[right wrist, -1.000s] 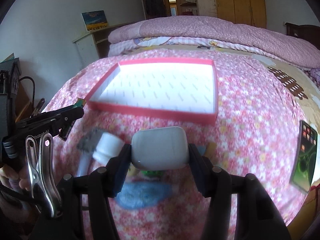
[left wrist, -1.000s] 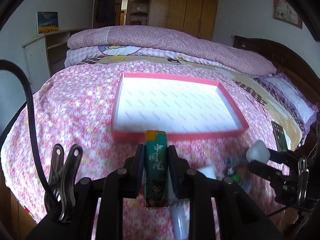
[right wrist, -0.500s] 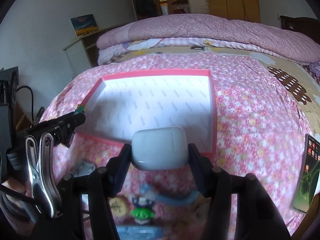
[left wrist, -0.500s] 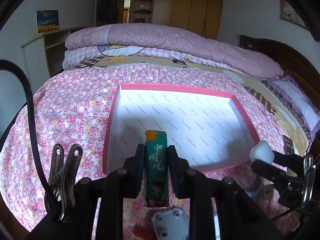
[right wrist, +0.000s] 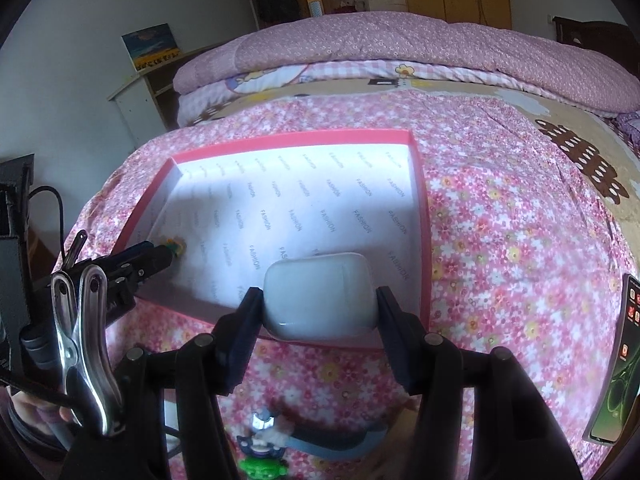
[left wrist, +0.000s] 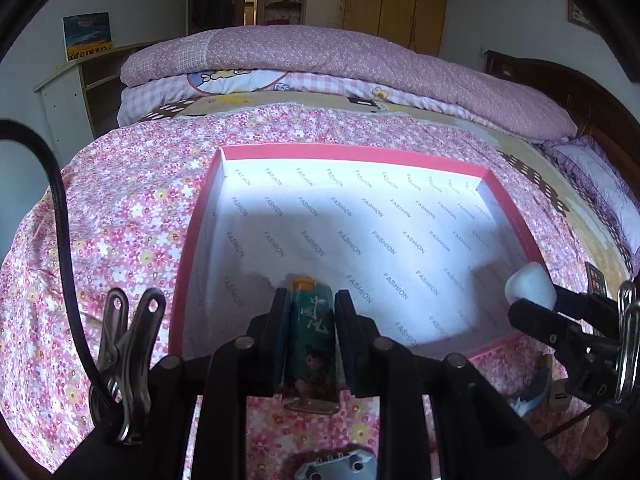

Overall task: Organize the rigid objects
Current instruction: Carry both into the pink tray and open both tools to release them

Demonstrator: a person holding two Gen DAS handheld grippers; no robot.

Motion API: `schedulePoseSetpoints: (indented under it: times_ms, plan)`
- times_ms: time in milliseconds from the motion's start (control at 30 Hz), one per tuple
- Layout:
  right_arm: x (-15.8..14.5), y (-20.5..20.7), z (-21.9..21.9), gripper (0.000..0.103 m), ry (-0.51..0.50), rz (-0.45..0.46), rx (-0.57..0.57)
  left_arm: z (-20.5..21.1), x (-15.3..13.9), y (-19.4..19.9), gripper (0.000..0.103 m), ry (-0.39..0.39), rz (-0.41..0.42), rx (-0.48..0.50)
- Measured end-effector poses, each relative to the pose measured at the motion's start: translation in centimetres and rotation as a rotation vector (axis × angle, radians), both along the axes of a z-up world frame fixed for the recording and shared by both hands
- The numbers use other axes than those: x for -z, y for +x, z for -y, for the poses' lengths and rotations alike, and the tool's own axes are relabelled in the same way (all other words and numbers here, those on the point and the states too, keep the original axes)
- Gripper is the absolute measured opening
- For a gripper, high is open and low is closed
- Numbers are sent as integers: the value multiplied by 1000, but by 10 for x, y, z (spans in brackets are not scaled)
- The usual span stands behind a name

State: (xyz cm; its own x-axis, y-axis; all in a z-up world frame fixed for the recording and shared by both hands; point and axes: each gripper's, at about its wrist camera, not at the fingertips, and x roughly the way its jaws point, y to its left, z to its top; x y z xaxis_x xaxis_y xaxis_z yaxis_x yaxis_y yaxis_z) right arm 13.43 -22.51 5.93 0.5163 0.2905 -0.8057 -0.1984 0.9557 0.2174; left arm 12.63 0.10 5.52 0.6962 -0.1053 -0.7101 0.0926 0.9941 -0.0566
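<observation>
A shallow pink-rimmed box (left wrist: 516,216) with white "FASHION" lining lies on the flowered bedspread; it also shows in the right wrist view (right wrist: 425,208). My left gripper (left wrist: 311,304) is shut on a green lighter (left wrist: 312,332) with an orange top, held over the box's near left part. My right gripper (right wrist: 320,300) is shut on a white earbud case (right wrist: 320,294), held over the box's near right edge. The case also shows at the right of the left wrist view (left wrist: 529,289). The lighter's tip shows at the left of the right wrist view (right wrist: 175,245).
Small items lie on the bedspread before the box: a little figure toy (right wrist: 264,440), a blue object (right wrist: 340,444) and a grey metal part (left wrist: 336,466). A phone (right wrist: 616,364) lies at the right. Folded quilts (left wrist: 340,60) are stacked behind the box.
Both grippers have moved forward with their loads, from before the box's near edge to over the box. The small items on the bedspread have slid down out of the views.
</observation>
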Motion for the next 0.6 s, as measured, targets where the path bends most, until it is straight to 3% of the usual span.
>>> schedulePoseSetpoints:
  times_ms: [100, 233, 600]
  plan:
    - [2, 0, 0, 57, -5, 0, -4, 2, -1, -2, 24, 19, 7, 5]
    - [1, 0, -2, 58, -7, 5, -15, 5, -3, -4, 40, 32, 14, 15]
    - [-6, -4, -4, 59, -13, 30, -13, 1, -8, -14, 44, 20, 16, -1]
